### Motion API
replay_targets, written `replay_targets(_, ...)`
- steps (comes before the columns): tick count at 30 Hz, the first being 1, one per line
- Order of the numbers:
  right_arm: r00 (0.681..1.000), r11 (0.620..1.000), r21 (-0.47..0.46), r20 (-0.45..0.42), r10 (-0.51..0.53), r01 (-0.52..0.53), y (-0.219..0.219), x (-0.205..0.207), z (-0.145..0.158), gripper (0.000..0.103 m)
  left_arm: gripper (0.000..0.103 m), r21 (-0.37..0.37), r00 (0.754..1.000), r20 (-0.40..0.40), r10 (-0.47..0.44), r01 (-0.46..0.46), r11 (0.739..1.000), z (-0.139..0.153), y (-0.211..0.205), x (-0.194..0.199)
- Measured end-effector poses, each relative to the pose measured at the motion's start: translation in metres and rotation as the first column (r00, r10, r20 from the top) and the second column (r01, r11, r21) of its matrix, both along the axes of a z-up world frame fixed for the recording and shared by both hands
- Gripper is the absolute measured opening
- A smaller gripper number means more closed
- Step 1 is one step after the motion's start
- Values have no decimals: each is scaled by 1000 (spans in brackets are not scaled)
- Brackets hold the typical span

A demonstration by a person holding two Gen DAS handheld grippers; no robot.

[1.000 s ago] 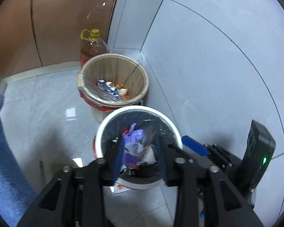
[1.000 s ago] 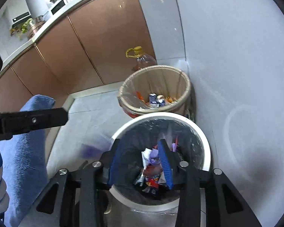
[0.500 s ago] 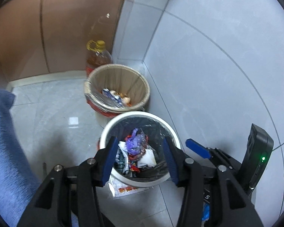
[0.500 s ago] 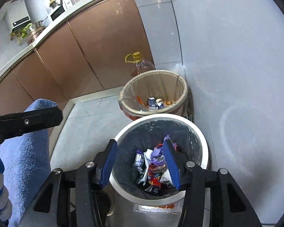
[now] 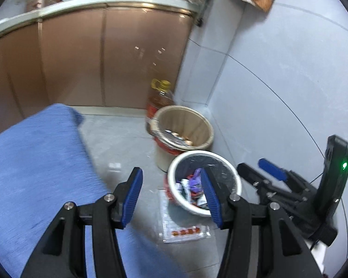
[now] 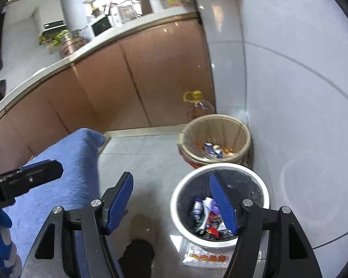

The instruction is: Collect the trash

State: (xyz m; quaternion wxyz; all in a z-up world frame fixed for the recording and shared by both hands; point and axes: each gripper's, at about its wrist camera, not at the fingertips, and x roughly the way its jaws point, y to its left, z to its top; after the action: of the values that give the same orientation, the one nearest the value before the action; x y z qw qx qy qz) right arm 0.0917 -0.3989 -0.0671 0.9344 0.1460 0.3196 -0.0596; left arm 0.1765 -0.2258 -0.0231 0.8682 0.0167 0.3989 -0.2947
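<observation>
Opening empty above the white bin (image 6: 174,205): left gripper (image 5: 171,192), right gripper (image 6: 171,205). Wrappers (image 6: 207,217) fill the white bin; beige bin (image 6: 217,118) behind holds scraps.

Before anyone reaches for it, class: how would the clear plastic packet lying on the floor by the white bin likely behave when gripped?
The clear packet lies flat on the floor tiles, so it is probably thin and floppy. Its glossy film may slip between pads. It looks nearly empty, so likely very light, and one edge seems tucked against the white bin, which could snag it.
</observation>
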Motion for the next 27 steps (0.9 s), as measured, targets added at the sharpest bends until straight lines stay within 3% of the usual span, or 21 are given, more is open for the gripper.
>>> replay_targets(2, 1000, 1000, -13, 18, 23, -23, 15, -2, 9, 71, 51, 0, 999, 28, 45, -45, 999, 8, 29, -9)
replay_targets(4, 998, 998, -27, 37, 54, -53, 34, -5, 20, 73, 61, -3, 994, 63, 92, -92, 996, 15, 58, -19)
replay_targets(9, 988, 988, -85, 67, 137, -131, 78, -12, 42, 82, 65, -13, 969, 140, 204, -204, 979, 29, 124, -43)
replay_targets(16, 964, 963, -159, 120, 239, -219, 137, -29, 67, 99, 72, -9, 879, 279, 387, -401, 916, 50, 202, -85)
replay_targets(22, 949, 947, -209, 144, 279, -246, 175, -46, 75, 103, 74, -11, 828, 332, 451, -475, 880, 57, 228, -114)
replay_targets(27, 955, 944, -231, 125, 269, -235, 183, -56, 70, 103, 74, 3, 817, 359, 452, -485, 874, 56, 226, -129)
